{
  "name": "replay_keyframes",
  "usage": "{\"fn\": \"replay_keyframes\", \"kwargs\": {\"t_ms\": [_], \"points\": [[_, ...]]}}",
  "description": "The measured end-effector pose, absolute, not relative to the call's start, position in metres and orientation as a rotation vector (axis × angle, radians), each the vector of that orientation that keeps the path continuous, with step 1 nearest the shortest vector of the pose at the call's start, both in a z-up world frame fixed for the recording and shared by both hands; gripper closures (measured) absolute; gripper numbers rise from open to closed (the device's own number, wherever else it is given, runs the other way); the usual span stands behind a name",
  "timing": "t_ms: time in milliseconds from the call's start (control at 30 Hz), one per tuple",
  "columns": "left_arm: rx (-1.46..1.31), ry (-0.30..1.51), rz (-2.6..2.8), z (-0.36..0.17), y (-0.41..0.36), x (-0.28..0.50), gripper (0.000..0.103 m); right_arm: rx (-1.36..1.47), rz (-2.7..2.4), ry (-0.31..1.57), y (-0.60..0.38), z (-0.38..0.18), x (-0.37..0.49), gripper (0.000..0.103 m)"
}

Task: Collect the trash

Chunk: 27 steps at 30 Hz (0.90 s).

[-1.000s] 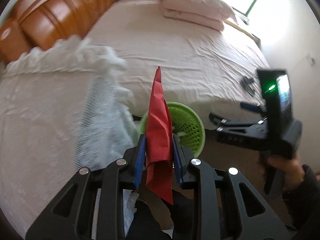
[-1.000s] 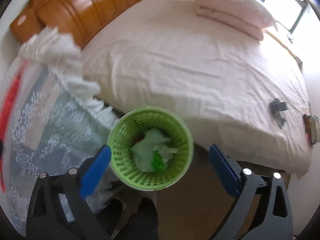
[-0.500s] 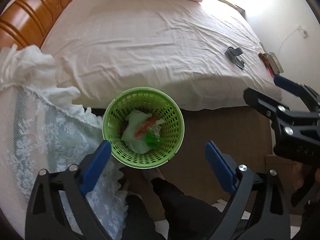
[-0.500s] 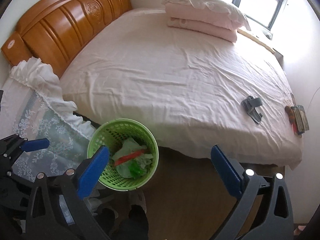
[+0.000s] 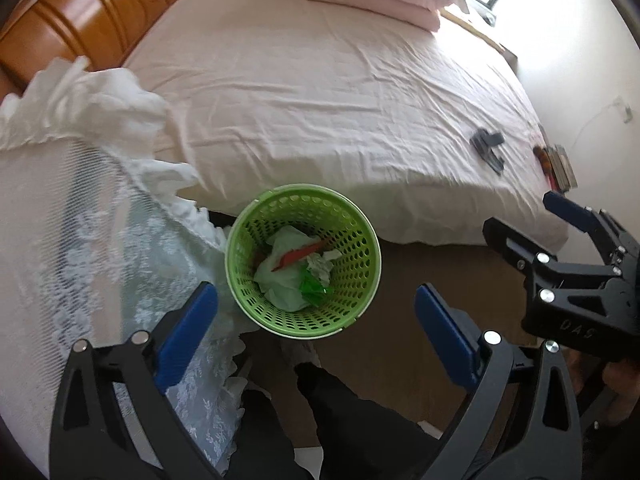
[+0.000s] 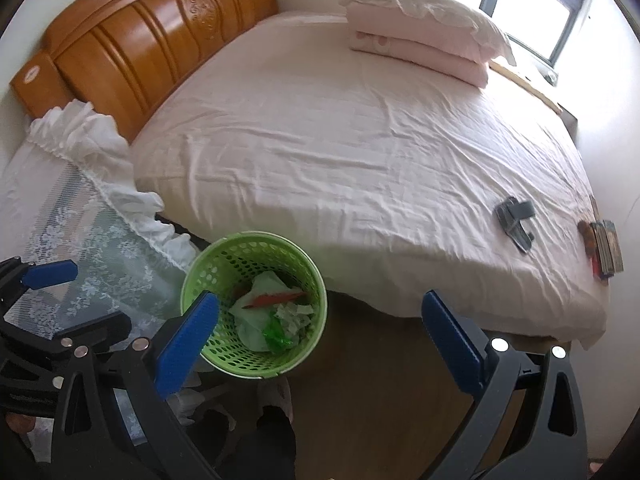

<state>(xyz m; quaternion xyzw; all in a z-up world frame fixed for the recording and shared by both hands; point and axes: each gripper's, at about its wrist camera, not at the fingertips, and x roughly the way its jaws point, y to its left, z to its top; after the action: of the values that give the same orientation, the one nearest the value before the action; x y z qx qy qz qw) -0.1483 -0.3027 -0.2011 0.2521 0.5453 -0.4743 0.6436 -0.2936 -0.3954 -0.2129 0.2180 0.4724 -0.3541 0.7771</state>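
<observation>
Both tongs are seen wide open w/ nothing held. Trash, incl. a red strip [image 5: 298, 258], lies in the green basket [image 5: 360, 280] on the floor, near side of the bed [image 5: 340, 100]. Basket sits just ahead of left tongs [image 5: 316, 332], centred between the fingers; right tongs [image 6: 320, 340] have it ahead-left.

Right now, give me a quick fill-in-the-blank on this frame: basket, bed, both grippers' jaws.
1. The green basket stands on the floor at the foot of the side of the ____.
2. The strip lying on top of the crumpled trash in the basket is ____ in colour.
3. The left gripper has its jaws ____, holding nothing.
4. The folded pink bedding is stacked near the ____.

Missing words: bed; red; open; window
</observation>
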Motion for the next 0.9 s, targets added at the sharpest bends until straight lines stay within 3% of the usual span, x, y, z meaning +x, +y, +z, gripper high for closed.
{"fn": "replay_keyframes", "kwargs": {"t_ms": [333,667,900], "points": [[0.396,1.050,-0.834,-0.120,-0.231,-0.082,0.009,0.357,-0.631,0.937,-0.367,-0.159,-0.215,0.002],[0.159,0.804,-0.483,-0.006,-0.105,-0.011,0.008,0.201,-0.384,0.696,-0.286,-0.044,-0.106,0.002],[0.055,0.657,-0.313,0.060,-0.040,0.012,0.008,0.126,-0.240,0.524,-0.234,0.034,-0.075,0.002]]}}
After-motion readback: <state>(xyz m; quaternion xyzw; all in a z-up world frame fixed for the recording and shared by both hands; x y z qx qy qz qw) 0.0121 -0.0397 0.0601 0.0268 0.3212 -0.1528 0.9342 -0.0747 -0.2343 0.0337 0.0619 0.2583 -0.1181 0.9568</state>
